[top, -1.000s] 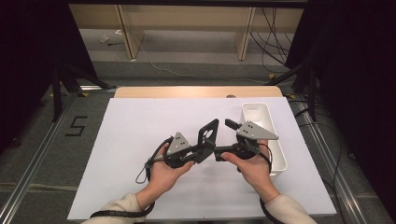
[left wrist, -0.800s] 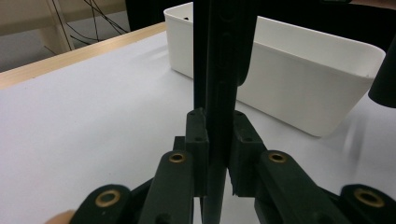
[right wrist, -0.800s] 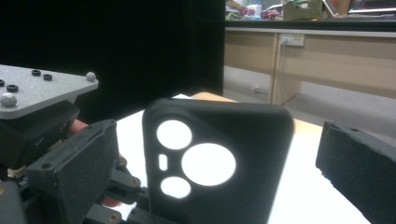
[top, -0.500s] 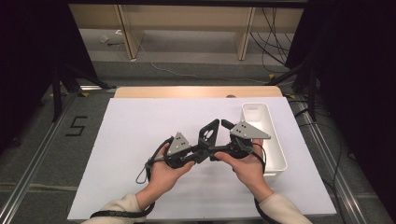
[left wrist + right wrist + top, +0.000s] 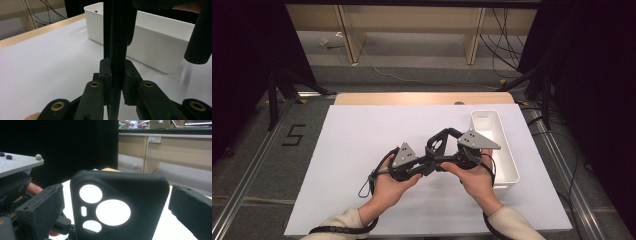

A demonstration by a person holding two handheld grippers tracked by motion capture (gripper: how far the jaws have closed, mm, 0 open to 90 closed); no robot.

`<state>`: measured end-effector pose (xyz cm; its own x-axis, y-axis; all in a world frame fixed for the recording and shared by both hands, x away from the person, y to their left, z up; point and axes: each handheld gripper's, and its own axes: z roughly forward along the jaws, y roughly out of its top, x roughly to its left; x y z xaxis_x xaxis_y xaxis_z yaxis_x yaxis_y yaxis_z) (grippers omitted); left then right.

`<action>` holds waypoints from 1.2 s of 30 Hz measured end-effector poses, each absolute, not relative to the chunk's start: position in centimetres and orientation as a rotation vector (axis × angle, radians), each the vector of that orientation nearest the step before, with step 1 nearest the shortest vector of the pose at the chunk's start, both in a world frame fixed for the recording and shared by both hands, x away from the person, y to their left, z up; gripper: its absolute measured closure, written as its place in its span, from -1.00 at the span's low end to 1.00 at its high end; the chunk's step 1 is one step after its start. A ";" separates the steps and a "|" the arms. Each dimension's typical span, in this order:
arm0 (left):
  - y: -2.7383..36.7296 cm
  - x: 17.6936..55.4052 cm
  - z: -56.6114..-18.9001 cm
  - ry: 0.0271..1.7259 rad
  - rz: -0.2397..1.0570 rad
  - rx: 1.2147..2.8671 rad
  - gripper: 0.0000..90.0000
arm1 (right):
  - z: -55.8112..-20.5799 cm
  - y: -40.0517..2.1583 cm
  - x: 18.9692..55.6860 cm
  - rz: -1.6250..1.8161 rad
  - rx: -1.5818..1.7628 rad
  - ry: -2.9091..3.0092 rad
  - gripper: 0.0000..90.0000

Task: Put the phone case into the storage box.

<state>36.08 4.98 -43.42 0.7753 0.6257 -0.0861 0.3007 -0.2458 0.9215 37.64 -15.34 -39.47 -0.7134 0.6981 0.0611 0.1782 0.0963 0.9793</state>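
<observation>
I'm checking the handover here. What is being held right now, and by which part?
A black phone case: the left gripper is shut on its thin edge. The right gripper stands open on either side of its camera-cutout end.

Black grippers (image 5: 439,157), grey triangular plates (brass rivets), cream sleeves (image 5: 343,221).
</observation>
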 end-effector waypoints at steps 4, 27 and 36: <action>4.9 36.1 -43.5 0.709 0.360 1.845 0.78 | -39.6 -15.2 37.6 1.653 0.858 1.954 -0.95; 5.0 36.0 -43.3 0.686 0.367 1.845 0.77 | -39.5 -15.2 37.4 1.660 0.895 1.918 -0.69; 5.0 36.0 -43.1 0.669 0.380 1.843 0.75 | -39.2 -15.1 37.1 1.639 0.881 1.909 -0.67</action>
<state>36.00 4.99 -43.14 0.7903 0.6101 -0.0564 0.2635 -0.2553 0.9303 37.07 -15.12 -39.16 -0.6827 0.7286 0.0556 0.1653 0.0799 0.9830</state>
